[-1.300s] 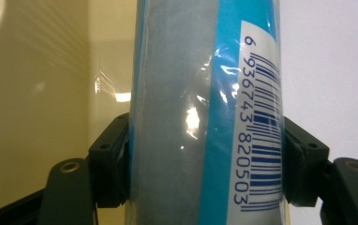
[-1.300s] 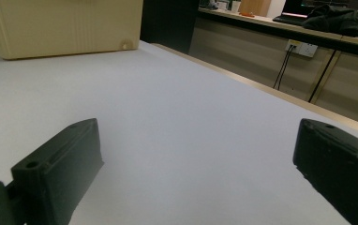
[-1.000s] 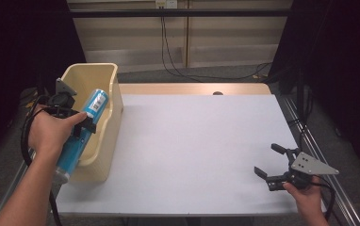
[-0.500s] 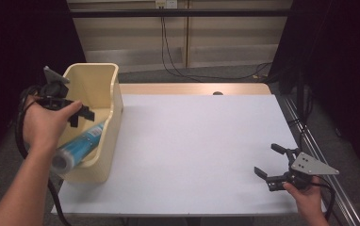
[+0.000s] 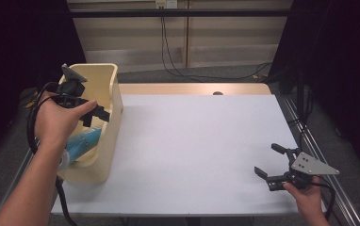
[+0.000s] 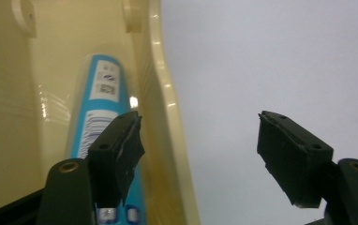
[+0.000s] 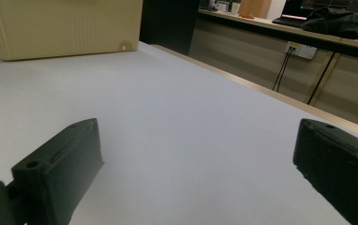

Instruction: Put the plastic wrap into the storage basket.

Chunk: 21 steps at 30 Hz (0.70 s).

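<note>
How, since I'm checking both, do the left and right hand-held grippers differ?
The left hand-held gripper hangs above the cream bin with the blue tube in it; the right hand-held gripper sits low over the white table. The left's jaws have just been opening, nothing between them; the right's stand wide. Both are empty.

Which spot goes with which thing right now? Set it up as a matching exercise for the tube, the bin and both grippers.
Things:
1. blue tube
2. cream bin
3. left gripper
4. right gripper

Places:
A. low over the table's near right corner, jaws apart
B. lying inside the bin
C. standing at the table's left edge
D. over the bin's rim, jaws empty

Pairs: 1-B, 2-C, 3-D, 4-A.

The left gripper's jaws have just been opening, with nothing between them.
</note>
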Motion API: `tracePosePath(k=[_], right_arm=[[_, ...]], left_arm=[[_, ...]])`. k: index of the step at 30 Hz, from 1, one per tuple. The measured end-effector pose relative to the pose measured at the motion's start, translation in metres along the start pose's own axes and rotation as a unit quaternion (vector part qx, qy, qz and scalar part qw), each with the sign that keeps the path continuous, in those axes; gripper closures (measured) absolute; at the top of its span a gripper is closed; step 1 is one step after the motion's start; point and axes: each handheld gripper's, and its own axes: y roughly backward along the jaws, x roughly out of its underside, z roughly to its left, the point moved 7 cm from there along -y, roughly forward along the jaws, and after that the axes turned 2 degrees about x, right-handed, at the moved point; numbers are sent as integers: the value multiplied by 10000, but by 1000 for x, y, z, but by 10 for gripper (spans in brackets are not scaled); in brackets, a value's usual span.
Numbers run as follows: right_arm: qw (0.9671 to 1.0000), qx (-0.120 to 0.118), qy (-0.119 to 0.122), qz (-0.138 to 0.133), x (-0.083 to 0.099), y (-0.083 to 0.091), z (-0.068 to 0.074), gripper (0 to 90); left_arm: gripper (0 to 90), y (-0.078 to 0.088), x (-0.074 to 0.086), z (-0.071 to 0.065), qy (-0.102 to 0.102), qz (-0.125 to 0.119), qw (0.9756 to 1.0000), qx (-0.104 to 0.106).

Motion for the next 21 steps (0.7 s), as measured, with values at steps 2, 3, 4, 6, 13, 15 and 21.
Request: tracePosePath(k=[2, 3, 4, 6, 13, 15, 21], right_arm=[[10000, -8, -24, -3, 0, -1, 1, 9], [10000, -24, -18, 10, 0, -1, 2, 9], [10000, -19, -3, 20, 0, -1, 2, 9], [10000, -15, 6, 13, 0, -1, 2, 9], [10000, -58, -39, -5, 0, -2, 2, 10], [10000, -56, -50, 0, 0, -3, 2, 10], [10000, -74, -26, 4, 0, -3, 1, 9]], left_arm=[[297, -3, 1, -5, -38, 42, 10000, 62], [289, -4, 2, -6, -101, 80, 9999, 78], [283, -6, 3, -9, -100, 90, 9998, 127], [281, -9, 4, -13, -146, 105, 9997, 169], [271, -20, 9, -30, -336, 261, 9986, 307], [266, -24, 9, -34, -370, 291, 9983, 345], [259, -36, 12, -46, -472, 432, 9970, 436]])
